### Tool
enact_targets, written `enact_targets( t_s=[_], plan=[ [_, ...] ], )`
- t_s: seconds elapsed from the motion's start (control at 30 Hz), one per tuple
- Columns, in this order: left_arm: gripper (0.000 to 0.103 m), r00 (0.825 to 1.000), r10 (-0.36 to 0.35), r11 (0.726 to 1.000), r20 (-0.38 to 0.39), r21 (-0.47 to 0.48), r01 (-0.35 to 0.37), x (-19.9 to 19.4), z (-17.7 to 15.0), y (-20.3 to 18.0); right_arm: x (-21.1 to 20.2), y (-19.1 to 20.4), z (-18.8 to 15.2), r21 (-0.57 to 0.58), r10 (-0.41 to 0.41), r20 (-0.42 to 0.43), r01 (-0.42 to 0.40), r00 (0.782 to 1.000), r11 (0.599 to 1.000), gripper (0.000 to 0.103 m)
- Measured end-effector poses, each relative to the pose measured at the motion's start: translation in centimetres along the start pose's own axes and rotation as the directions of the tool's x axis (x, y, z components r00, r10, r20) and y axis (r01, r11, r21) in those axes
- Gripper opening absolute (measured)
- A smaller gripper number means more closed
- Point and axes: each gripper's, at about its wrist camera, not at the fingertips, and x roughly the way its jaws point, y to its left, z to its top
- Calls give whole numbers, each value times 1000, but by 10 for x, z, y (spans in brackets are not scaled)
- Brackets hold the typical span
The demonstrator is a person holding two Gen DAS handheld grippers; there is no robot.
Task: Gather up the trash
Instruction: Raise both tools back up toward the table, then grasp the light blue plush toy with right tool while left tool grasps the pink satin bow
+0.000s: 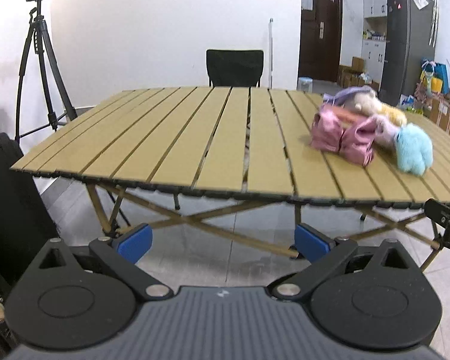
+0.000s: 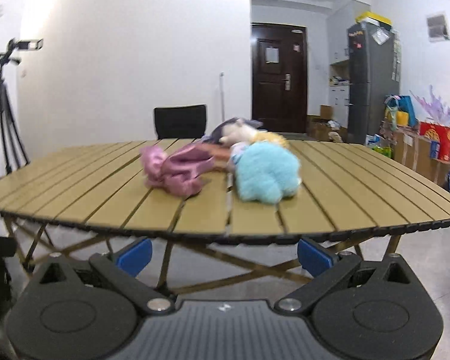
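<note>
Both claws hang released and empty below the counter's [image 2: 345,180] near edge. From the right claw [image 2: 224,255] the pile, a pink cloth bundle [image 2: 177,171] touching a blue plush toy [image 2: 267,177], lies almost straight ahead; from the left claw [image 1: 223,244] the pile [image 1: 372,129] sits well off to the right. The right claw looks nearer.
</note>
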Motion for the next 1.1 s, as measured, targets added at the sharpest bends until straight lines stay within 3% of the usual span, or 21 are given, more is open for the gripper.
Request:
enact_targets(
  t_s=[0.4,0.6,1.1],
  plan=[
    [103,998,-50,999,42,23,50,26,34,-46,44,-16,32,-17,-41,56,42,998,999,103],
    [103,995,-98,995,34,34,96,51,47,-64,72,-19,42,-56,-99,86,104,991,993,103],
    [103,990,-138,989,5,57,138,100,73,-88,144,-26,49,-49,-112,16,113,994,992,102]
  ],
)
